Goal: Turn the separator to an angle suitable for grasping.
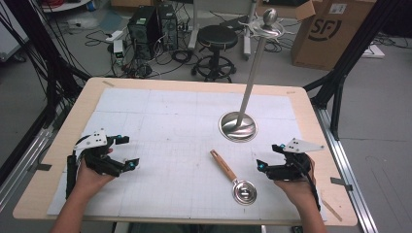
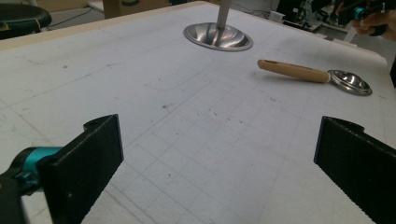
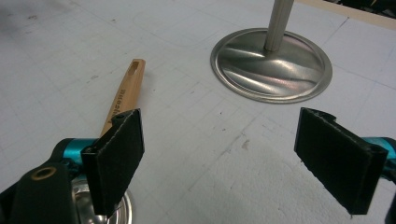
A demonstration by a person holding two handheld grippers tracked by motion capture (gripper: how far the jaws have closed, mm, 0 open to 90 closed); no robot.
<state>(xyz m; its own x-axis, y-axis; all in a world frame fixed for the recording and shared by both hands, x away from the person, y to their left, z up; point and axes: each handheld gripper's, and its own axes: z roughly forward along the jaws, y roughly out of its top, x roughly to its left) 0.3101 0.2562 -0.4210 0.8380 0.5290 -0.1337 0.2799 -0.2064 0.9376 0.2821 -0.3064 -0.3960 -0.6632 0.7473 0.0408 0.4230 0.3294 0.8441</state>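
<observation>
Ladle (image 1: 233, 177) flat on the table (image 1: 58, 145), lower centre of the high view. Long axis diagonal: wooden handle (image 1: 223, 165) toward upper left, steel bowl (image 1: 244, 192) toward lower right. Just left of the right gripper (image 1: 268, 156), well apart from the left gripper (image 1: 127, 151); likely a right-hand reach. Both sets of jaws released, holding nothing. In the right gripper view, bowl (image 3: 109, 205) mostly hidden behind the left jaw. Stand (image 1: 238, 126) beyond.

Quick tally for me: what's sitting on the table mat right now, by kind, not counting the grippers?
Metal stand with round base and upright pole: 1
Wooden-handled metal scoop: 1
Total: 2
</observation>
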